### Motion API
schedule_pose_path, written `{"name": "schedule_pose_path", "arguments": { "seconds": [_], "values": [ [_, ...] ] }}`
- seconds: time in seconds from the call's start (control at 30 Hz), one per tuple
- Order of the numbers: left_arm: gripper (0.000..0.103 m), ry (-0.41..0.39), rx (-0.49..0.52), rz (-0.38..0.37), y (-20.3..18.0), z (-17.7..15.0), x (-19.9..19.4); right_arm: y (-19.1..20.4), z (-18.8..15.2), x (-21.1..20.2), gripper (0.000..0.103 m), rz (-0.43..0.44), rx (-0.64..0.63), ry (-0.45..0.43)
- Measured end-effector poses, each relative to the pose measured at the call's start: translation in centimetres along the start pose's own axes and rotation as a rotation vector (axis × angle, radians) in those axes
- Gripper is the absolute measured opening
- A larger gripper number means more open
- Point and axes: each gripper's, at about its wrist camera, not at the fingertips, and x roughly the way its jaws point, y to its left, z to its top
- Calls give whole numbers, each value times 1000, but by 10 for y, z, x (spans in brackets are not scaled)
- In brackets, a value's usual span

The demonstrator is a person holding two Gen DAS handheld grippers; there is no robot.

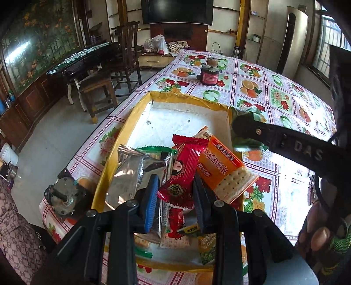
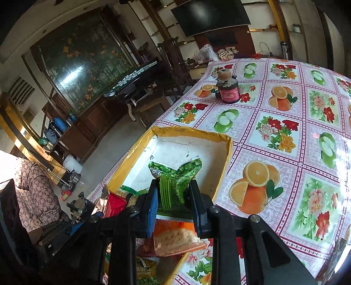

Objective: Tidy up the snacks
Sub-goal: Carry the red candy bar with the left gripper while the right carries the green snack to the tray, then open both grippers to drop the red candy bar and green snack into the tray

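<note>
Table (image 2: 285,122): covered by an oilcloth printed with squares of oranges, apples and flowers; it runs away from the cameras toward a wall-mounted dark television (image 1: 176,11). A dark jar with a red label (image 1: 209,75) stands on the far part. A small grey motor (image 1: 64,195) lies at the near left edge.

Room: grey floor, dark wooden chairs (image 1: 125,54), a mahjong table (image 1: 83,59), and a large floral wall panel (image 1: 37,43).

Snack box (image 1: 122,140): white inside, yellow-taped rim, long axis running away from the cameras. Packets are heaped at its near end.

Left gripper (image 1: 175,197): jaws nearly closed, pinching a red packet (image 1: 184,171) over the heap, its long axis rising away from the gripper. An orange cracker packet (image 1: 221,166) lies just right of it.

Right gripper (image 2: 173,203): jaws nearly closed on a green packet (image 2: 175,177), held upright over the box, its crimped top pointing toward the far wall.
</note>
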Motion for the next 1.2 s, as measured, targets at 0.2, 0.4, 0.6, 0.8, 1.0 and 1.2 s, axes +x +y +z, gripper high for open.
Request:
{"name": "schedule_pose_path", "arguments": {
  "seconds": [0.2,0.4,0.6,0.8,1.0,1.2],
  "values": [
    [33,7,8,-4,-3,8,9,-8,6,16,26,-19,8,14],
    [33,2,15,-4,-6,12,13,-11,7,29,26,-26,8,35],
    [33,-2,20,-2,-8,15,17,-15,9,40,26,-29,13,52],
    [34,-11,24,15,-10,21,23,-18,10,46,26,-37,12,61],
    [35,-7,38,20,-13,22,29,-18,11,51,27,-34,6,76],
    [35,22,28,23,-10,17,38,-17,12,55,27,-33,-6,92]
  ]
}}
